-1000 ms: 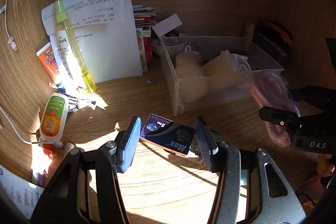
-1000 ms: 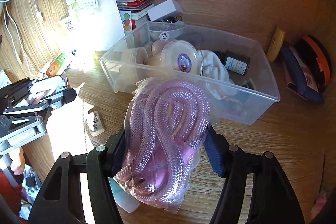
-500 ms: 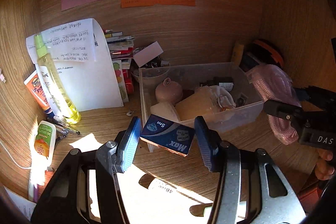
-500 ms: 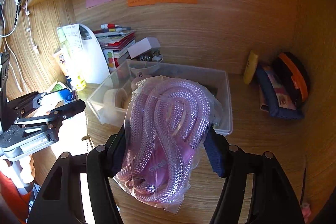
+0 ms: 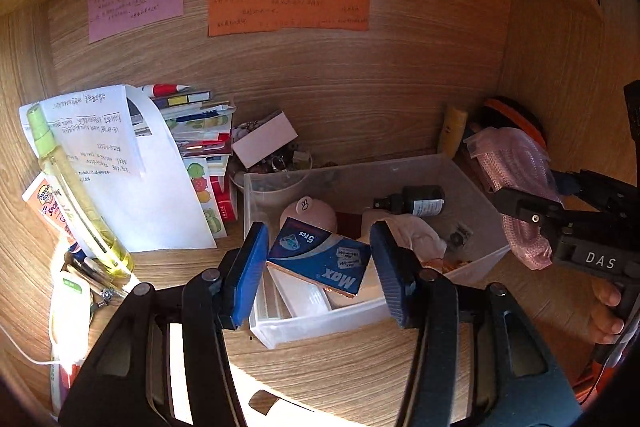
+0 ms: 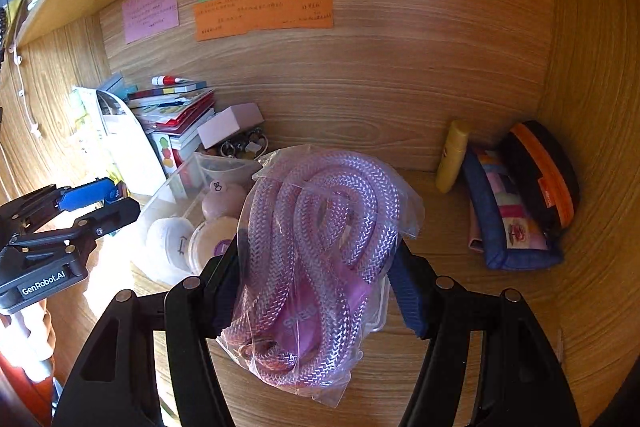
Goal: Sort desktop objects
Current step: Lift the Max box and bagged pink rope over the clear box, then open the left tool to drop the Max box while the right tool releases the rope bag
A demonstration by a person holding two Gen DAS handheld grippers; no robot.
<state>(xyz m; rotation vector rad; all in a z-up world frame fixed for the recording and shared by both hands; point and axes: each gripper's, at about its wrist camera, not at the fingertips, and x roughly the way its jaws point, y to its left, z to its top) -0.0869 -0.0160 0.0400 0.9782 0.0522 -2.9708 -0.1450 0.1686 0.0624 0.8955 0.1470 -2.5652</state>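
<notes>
My left gripper is shut on a blue "Max 5pcs" box and holds it in the air above the near left corner of a clear plastic bin. My right gripper is shut on a clear bag of coiled pink rope and holds it above the bin's right end. The bag also shows in the left wrist view, right of the bin. The bin holds a pink round jar, a dark bottle, white cloth and round tubs.
A stack of books and a white sheet stand at the back left, with a yellow spray bottle and tubes beside them. A yellow tube, a blue pouch and a black-orange case lie at the back right. Sticky notes hang on the back wall.
Both grippers have risen with their loads. The blue box has left the desk and moved over the bin; the rope bag has moved up and over the bin's right end.
</notes>
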